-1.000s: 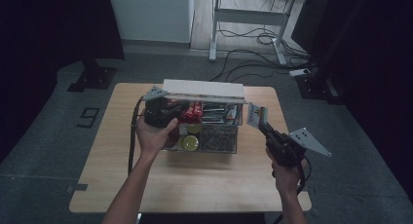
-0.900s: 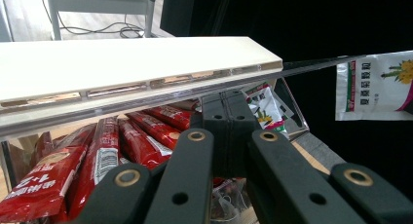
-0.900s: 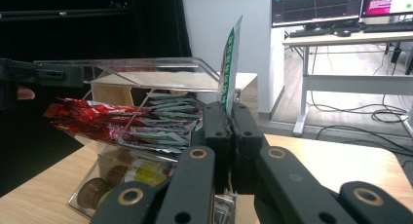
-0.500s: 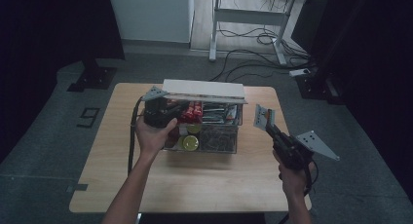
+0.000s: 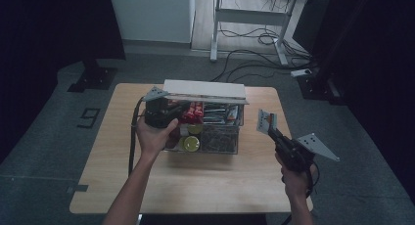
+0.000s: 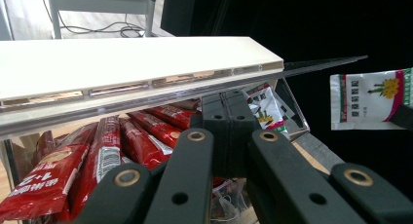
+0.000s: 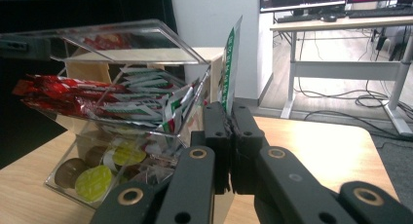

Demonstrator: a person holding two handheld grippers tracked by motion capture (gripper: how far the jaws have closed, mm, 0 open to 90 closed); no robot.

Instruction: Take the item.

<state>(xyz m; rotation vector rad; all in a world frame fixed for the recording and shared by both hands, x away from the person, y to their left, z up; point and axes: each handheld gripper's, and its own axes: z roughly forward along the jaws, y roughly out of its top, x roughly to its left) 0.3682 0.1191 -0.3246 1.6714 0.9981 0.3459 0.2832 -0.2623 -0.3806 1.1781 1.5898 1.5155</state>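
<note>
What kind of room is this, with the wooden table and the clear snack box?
Probably an office or lab set up for recording: a desk with monitors behind, loose cables on the grey floor, and dark curtains around the wooden table.

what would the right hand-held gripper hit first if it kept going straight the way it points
Probably the clear organiser box: the right hand-held gripper, shut on a white-green sachet, aims roughly at its right wall, though depth is unclear.
</note>
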